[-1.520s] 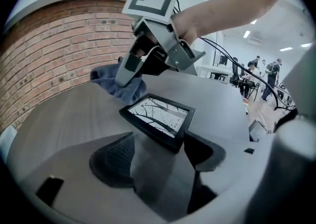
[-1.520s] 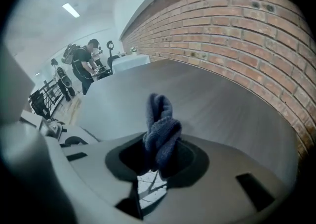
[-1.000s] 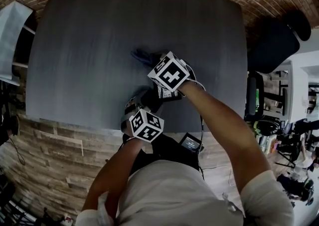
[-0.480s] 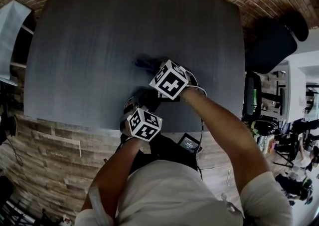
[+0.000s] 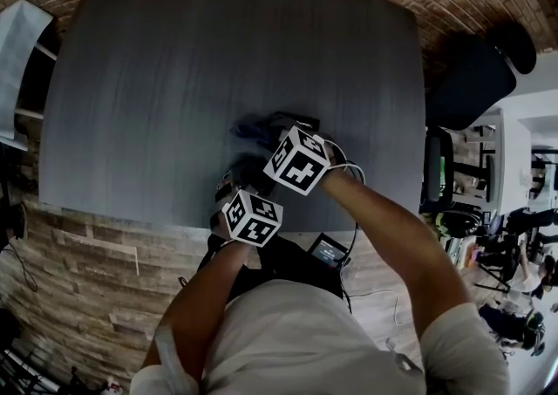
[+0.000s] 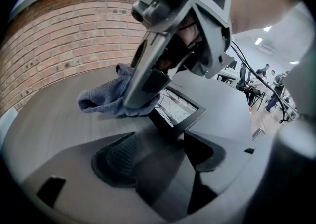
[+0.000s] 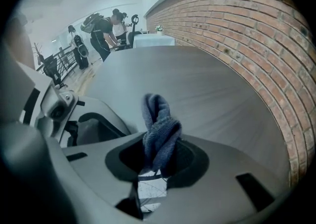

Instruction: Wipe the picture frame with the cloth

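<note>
Here the picture frame (image 6: 183, 114) is found over the near-centre of the worktop (image 6: 54, 119), its near corner clamped in the left tongs (image 6: 163, 156). Its long axis is seen running away from those tongs, glass turned up. The blue cloth (image 7: 160, 134) is gripped in the closed right tongs (image 7: 157, 161) and laid on the frame's far edge, its loose end trailing beyond. The right arm is reached over the left. A stroke back along the glass is judged to be due.
</note>
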Demonstrator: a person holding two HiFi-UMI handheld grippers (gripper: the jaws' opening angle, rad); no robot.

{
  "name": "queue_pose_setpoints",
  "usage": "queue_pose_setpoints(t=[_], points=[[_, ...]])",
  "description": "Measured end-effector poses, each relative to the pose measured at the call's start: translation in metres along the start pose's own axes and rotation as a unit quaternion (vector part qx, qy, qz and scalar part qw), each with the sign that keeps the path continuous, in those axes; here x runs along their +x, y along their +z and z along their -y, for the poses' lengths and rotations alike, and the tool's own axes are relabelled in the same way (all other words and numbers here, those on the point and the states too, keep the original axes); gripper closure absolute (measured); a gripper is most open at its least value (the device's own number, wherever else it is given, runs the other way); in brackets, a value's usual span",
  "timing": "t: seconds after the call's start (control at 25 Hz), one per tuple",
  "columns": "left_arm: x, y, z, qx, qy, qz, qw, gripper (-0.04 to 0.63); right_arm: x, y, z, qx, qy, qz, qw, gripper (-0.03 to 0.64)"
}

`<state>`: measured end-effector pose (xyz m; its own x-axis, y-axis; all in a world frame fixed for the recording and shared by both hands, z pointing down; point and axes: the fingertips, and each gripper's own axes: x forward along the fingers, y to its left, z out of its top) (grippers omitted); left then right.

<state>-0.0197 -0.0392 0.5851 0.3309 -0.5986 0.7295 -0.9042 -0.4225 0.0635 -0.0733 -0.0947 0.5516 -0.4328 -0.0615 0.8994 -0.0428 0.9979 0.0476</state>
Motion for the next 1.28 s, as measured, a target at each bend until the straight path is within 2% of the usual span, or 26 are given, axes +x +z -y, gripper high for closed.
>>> queue_pose_setpoints(t=[0.32,0.56,0.92,1.28], points=[[0.000,0.001,-0.001,-0.003,0.004,0.002,1.0000,0.287,-0.004,-0.006,-0.023,0.017,0.018,0.010,1.000,0.517],[0.000,0.001,-0.002,-0.007,0.008,0.004,0.9999,0.287,-0.008,-0.012,-0.038,0.075,0.030,0.026,0.996,0.517],[-0.001,-0.001,-0.004,-0.010,0.007,0.004,0.9999,0.287,-0.014,-0.013,-0.047,0.186,0.048,0.067,0.979,0.517],[-0.011,-0.012,-0.009,-0.002,-0.011,-0.004,0.9999,0.287,-0.027,-0.007,-0.058,0.230,0.047,0.093,0.968,0.517]])
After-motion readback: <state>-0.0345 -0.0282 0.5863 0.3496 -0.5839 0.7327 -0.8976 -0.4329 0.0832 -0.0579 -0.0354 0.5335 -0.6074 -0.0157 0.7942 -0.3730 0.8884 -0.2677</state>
